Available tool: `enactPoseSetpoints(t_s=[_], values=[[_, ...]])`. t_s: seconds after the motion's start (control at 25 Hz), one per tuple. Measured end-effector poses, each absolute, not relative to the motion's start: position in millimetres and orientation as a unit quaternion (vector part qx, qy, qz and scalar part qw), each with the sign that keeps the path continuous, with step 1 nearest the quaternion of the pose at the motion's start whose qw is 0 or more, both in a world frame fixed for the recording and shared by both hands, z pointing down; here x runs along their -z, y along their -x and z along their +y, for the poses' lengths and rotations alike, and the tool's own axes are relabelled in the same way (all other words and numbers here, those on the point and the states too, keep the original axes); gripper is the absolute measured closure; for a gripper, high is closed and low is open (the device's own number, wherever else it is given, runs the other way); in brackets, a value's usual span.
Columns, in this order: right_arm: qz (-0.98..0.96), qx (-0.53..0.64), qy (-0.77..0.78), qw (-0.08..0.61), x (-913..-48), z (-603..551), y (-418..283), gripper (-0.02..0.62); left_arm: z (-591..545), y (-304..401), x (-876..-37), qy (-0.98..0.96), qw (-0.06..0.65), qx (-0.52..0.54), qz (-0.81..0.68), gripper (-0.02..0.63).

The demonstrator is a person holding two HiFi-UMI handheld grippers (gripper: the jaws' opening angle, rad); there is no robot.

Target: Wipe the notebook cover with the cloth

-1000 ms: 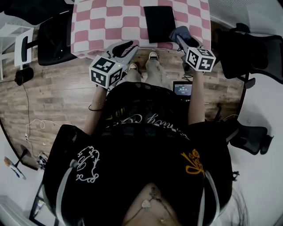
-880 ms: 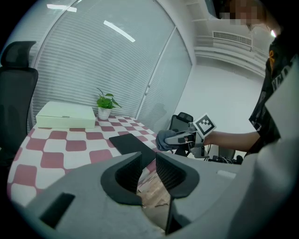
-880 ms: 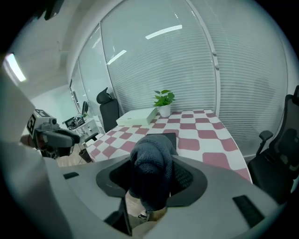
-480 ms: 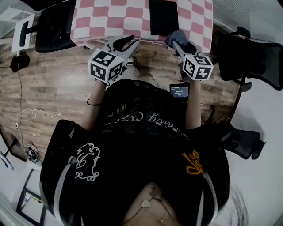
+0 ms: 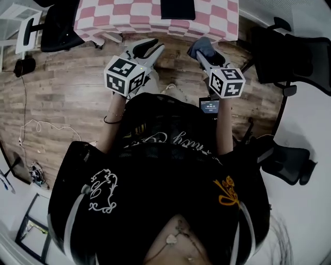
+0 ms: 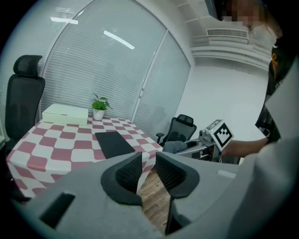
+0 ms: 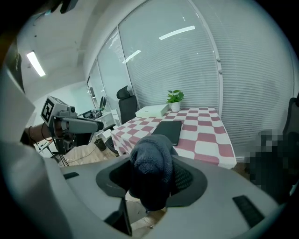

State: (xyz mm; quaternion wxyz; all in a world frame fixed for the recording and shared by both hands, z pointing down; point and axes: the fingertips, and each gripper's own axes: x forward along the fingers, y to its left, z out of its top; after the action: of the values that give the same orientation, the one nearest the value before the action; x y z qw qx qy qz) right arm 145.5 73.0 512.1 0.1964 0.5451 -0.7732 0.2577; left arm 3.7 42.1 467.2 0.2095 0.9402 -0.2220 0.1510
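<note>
A black notebook [image 5: 177, 9] lies flat on the pink-and-white checked table [image 5: 129, 20], at the head view's top edge. My right gripper [image 5: 202, 52] is shut on a bunched dark blue-grey cloth [image 5: 201, 45] and hangs over the wooden floor, short of the table. In the right gripper view the cloth [image 7: 150, 154] fills the jaws and the notebook [image 7: 169, 130] lies beyond. My left gripper [image 5: 152, 47] is also over the floor. In the left gripper view its jaws [image 6: 148, 161] stand a narrow gap apart with nothing between them, and the notebook [image 6: 113, 142] is ahead.
Black office chairs stand at the table's left [image 5: 59, 31] and on the right [image 5: 289, 52]. On the table's far end are a white box [image 6: 65, 113] and a small potted plant [image 6: 98, 107]. A small screen device [image 5: 209, 105] and cables [image 5: 36, 127] lie on the floor.
The table and notebook have slid toward the top of the head view: the person and both grippers have backed away from the table. The cloth stays in the right gripper.
</note>
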Motion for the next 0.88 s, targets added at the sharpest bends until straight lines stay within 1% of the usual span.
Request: enactPoseSetpoints(t_s=[0.44,0.88], values=[[-0.813,-0.229,-0.507,0.174,-498,174,-127,0.426,165,-21,-466,-0.938,0.196,-0.156,-0.238,0.514],[-0.843,-0.200,-0.456,0.203,-502,223,-97,0.426,221,-9,-467,-0.935,0.181,-0.162,-0.258,0.514]])
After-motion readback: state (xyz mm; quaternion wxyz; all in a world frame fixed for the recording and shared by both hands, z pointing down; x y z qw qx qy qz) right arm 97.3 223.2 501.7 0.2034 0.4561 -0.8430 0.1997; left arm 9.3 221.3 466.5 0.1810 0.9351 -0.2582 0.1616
